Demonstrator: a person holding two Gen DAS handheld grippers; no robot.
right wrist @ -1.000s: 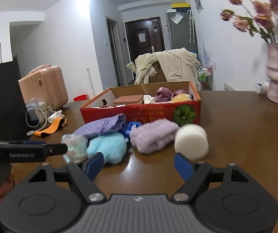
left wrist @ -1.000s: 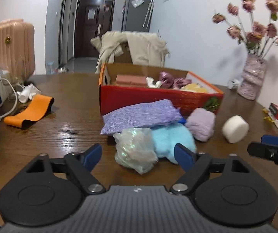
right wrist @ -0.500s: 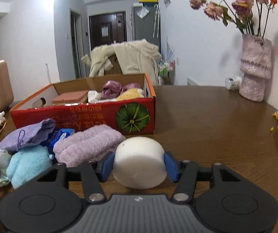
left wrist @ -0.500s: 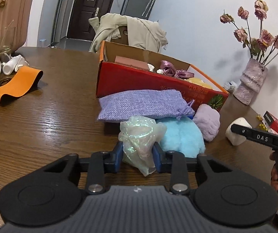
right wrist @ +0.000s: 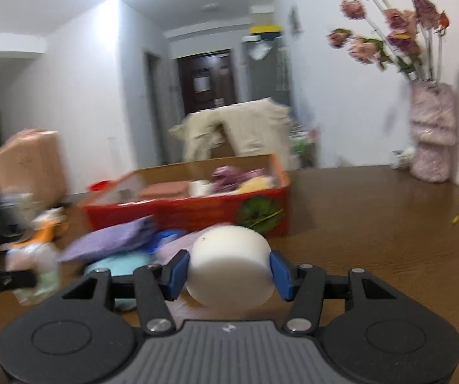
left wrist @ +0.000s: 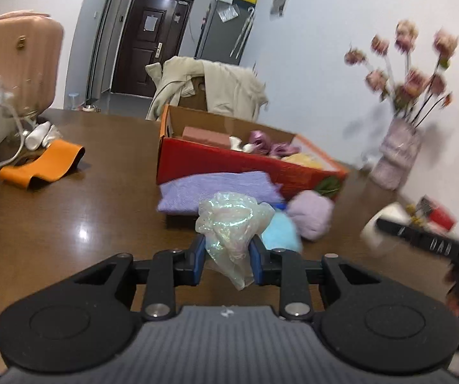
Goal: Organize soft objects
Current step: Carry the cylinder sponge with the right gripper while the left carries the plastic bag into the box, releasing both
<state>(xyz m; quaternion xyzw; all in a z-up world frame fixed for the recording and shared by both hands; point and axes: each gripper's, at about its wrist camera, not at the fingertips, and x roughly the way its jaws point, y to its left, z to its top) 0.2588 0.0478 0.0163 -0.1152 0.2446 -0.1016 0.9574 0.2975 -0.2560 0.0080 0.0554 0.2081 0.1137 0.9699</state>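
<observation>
My left gripper [left wrist: 226, 256] holds an iridescent crinkly plastic bag [left wrist: 232, 220]; its jaws are still closing and both blue pads press on it. Behind lie a purple pouch [left wrist: 216, 188], a blue fluffy ball [left wrist: 280, 233] and a lilac fluffy roll [left wrist: 312, 217], in front of the red cardboard box [left wrist: 229, 160]. My right gripper [right wrist: 229, 270] is shut on a white foam cylinder [right wrist: 226, 249], held just above the table. The box [right wrist: 181, 211] stands beyond it and holds several soft things.
A vase of dried flowers [right wrist: 431, 147] stands at the far right by the wall. An orange strap [left wrist: 43, 166], cables and a pink suitcase [left wrist: 21, 64] are on the left. A small red packet [left wrist: 437, 211] lies near the right table edge.
Both grippers went from open to shut, the left on the crinkly bag and the right on the white foam cylinder. Both have since lifted and moved with their objects; the views are blurred.
</observation>
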